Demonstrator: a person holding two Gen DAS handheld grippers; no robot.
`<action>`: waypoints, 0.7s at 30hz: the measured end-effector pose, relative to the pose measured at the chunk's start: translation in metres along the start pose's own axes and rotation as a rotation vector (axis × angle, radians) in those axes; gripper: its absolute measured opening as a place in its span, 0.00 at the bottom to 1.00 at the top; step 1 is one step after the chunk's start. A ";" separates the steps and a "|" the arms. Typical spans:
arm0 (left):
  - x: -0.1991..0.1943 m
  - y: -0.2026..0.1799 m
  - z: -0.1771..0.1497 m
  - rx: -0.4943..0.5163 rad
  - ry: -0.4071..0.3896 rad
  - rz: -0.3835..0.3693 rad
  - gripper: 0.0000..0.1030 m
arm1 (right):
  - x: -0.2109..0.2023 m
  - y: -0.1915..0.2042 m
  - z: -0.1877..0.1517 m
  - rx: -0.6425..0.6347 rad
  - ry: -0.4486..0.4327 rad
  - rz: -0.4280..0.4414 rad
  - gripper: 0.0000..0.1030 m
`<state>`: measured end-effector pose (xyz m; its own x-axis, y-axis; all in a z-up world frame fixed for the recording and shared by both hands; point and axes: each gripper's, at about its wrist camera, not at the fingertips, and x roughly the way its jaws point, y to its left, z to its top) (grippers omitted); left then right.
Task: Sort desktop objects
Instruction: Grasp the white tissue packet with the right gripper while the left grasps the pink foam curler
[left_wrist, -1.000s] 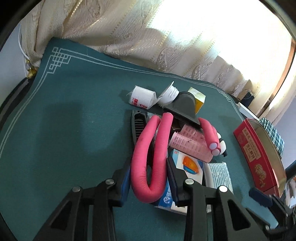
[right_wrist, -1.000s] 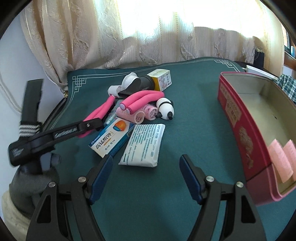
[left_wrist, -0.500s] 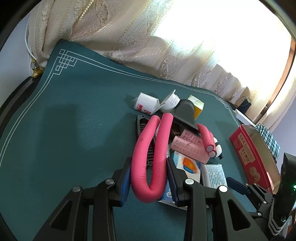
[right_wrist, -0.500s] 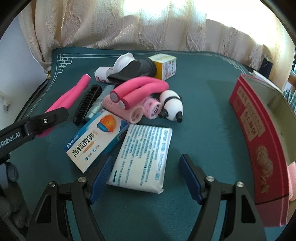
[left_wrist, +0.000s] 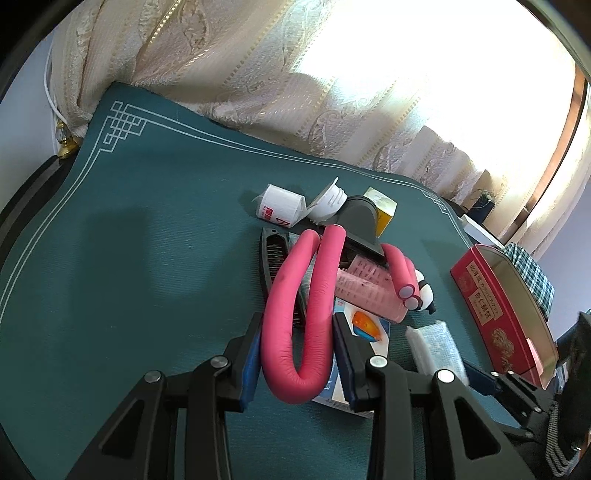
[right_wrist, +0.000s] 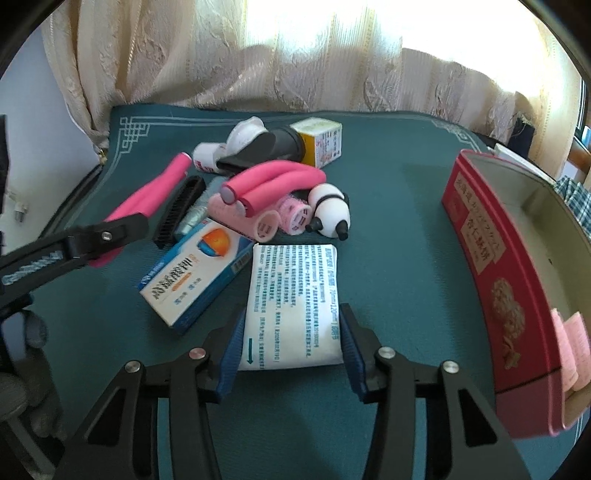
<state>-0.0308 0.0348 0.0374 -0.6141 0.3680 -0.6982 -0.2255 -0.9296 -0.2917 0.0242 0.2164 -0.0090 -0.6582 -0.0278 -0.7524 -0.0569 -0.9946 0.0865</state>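
Both grippers pointed steeply down at a teal cloth-covered table (right_wrist: 388, 206). At the bottom of the left wrist view, the left gripper (left_wrist: 297, 363) pinched the bend of a soft, hot-pink foam curling rod (left_wrist: 295, 306), folded into a U. At the bottom of the right wrist view, the right gripper (right_wrist: 291, 347) was closing its blue-padded jaws around a flat white tissue packet (right_wrist: 293, 302) printed with blue text, the pads at its edges. Above lay a blue-and-white cardboard medicine box (right_wrist: 195, 273), a second folded foam rod (right_wrist: 273, 182), two pale pink mesh rollers (right_wrist: 258, 221), and a glossy panda figure (right_wrist: 330, 210). A red rectangular tin (right_wrist: 491, 273) stood open at the right edge.
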 end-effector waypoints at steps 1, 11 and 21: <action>0.000 -0.001 0.000 0.002 -0.001 -0.002 0.36 | -0.004 0.000 0.000 0.000 -0.011 -0.001 0.50; -0.004 -0.008 -0.002 0.024 -0.013 -0.004 0.36 | -0.054 -0.025 0.002 0.069 -0.131 -0.029 0.50; 0.003 -0.021 -0.010 0.071 0.007 -0.001 0.36 | -0.093 -0.098 -0.005 0.210 -0.206 -0.164 0.50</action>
<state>-0.0201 0.0558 0.0354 -0.6086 0.3685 -0.7028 -0.2791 -0.9284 -0.2451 0.0952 0.3161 0.0495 -0.7640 0.1732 -0.6215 -0.3143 -0.9412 0.1240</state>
